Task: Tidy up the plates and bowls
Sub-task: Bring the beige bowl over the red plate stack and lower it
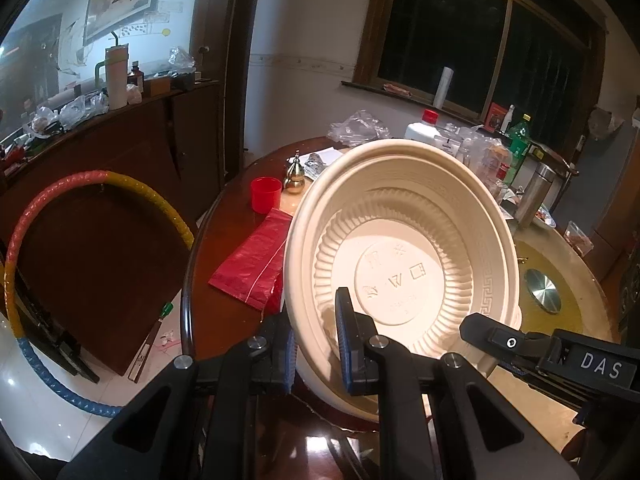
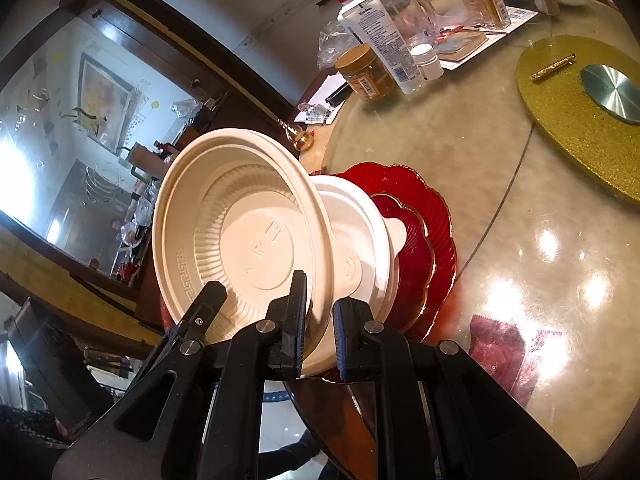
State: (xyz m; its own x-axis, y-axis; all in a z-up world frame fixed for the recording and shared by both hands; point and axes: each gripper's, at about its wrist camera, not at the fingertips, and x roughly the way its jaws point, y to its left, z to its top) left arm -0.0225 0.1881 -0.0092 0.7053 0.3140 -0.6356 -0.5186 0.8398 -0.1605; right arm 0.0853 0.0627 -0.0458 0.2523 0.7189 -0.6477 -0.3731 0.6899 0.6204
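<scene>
A large cream plastic bowl is tilted on edge above the table, its inside facing both cameras. My left gripper is shut on its near rim. My right gripper is shut on the opposite rim of the same bowl; it shows in the left wrist view at lower right. Behind the bowl a white lidded bowl sits on two stacked red scalloped plates near the table edge.
The round table carries a gold turntable, bottles and jars and a clear pitcher at the back. A red cup, a gold gourd and a red bag lie left. A hoop leans by the cabinet.
</scene>
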